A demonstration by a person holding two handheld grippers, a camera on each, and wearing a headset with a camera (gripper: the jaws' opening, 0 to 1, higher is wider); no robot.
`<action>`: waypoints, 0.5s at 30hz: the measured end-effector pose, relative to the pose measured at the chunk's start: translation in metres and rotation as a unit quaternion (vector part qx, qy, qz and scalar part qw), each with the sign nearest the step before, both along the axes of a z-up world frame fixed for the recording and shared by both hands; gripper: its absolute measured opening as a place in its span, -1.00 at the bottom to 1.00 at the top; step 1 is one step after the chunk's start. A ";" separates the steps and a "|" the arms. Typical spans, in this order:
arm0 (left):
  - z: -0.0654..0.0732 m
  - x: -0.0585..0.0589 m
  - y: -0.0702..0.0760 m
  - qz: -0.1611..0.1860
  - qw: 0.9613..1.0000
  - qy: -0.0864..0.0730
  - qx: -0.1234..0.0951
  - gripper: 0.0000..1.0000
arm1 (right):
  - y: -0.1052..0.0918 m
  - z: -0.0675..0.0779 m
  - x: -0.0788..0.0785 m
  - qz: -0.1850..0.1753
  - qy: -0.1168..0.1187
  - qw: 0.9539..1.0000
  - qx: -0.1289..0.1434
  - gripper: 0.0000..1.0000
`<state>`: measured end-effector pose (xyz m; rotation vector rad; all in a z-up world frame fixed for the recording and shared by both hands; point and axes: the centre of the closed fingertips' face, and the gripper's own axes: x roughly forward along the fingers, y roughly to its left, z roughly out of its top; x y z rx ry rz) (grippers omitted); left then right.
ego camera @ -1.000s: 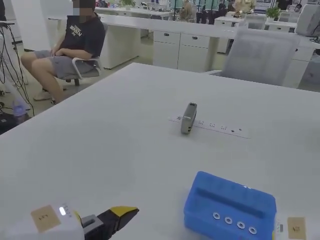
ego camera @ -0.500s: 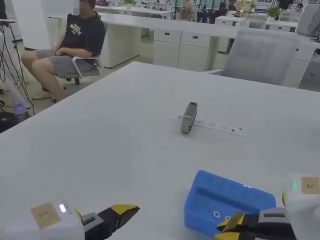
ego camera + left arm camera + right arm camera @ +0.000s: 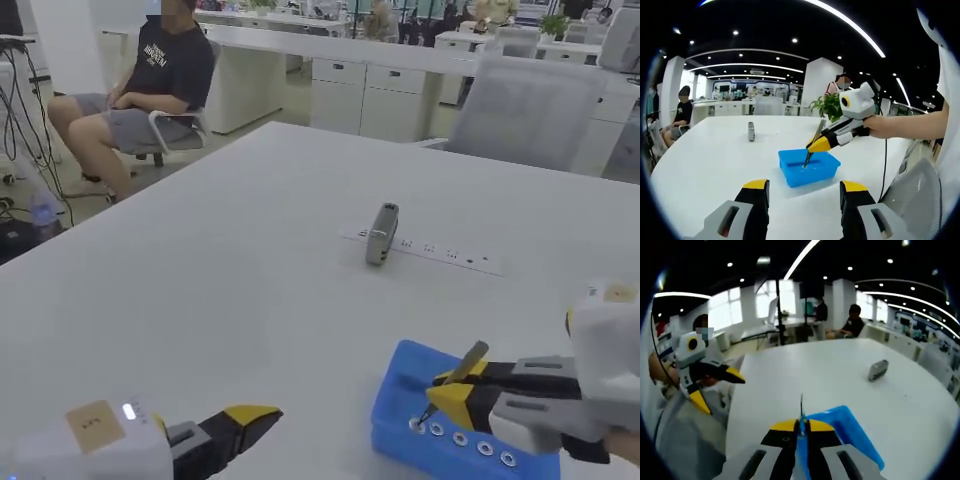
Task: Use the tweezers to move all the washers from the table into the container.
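A blue container (image 3: 395, 372) sits on the white table (image 3: 230, 270) at the near right, with several small washers (image 3: 460, 438) in a row inside it. My right gripper (image 3: 447, 392) hovers over it, shut on thin metal tweezers (image 3: 464, 360). Their tip points down beside the leftmost washer (image 3: 415, 427); whether it still grips that washer I cannot tell. My left gripper (image 3: 255, 422) rests low at the near left, open, nothing between its yellow fingertips. In the left gripper view the container (image 3: 809, 167) lies ahead with the tweezers (image 3: 813, 145) dipping into it. The right gripper view has the tweezers (image 3: 801, 412) pinched between shut jaws.
A grey handheld device (image 3: 380, 233) stands on a flat white power strip (image 3: 440, 251) further back on the table. A person sits on a chair (image 3: 150, 95) off the far left corner. A grey office chair (image 3: 530, 105) stands behind the table's far edge.
My right gripper has come in from the lower right, risen, and now holds the tweezers' tip down inside the container. One more washer lies in the row. My left gripper has stayed put.
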<state>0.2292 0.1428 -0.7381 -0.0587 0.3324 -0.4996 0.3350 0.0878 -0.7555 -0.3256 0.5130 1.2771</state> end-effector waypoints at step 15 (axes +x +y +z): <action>0.000 -0.001 0.000 0.000 1.000 0.001 -0.002 0.10 | 0.004 -0.037 0.036 -0.029 0.008 0.998 -0.051 -0.94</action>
